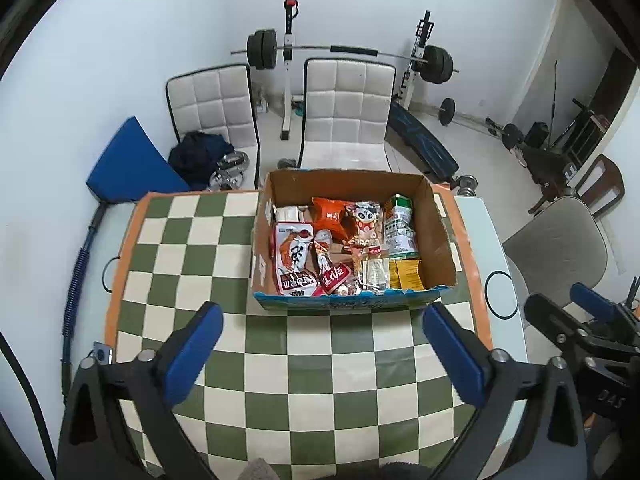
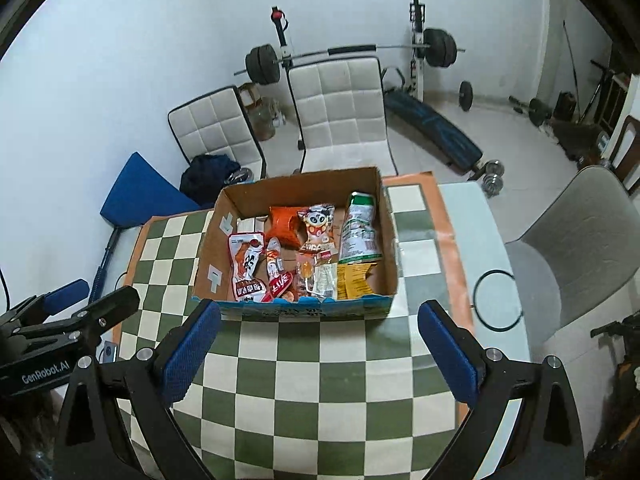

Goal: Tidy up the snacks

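An open cardboard box (image 1: 440, 236) (image 2: 386, 236) stands on the far half of the green-and-cream checkered cloth (image 1: 320, 380) (image 2: 320, 380). Several snack packets lie inside: an orange bag (image 1: 330, 216) (image 2: 284, 222), a panda-print packet (image 1: 366, 222) (image 2: 318, 228), a green-and-white pouch (image 1: 400, 228) (image 2: 358, 230), a red-and-white pouch (image 1: 294, 256) (image 2: 246, 262) and yellow sachets (image 1: 406, 274) (image 2: 354, 284). My left gripper (image 1: 322, 322) hangs above the cloth in front of the box, open and empty. My right gripper (image 2: 320, 320) hangs beside it, open and empty too.
Two white padded chairs (image 1: 346, 108) (image 2: 338, 108) stand behind the table, with a barbell rack (image 1: 348, 52) at the wall. A grey chair (image 1: 560, 248) (image 2: 576, 240) is at the right. The white table edge (image 1: 504, 240) shows past the cloth.
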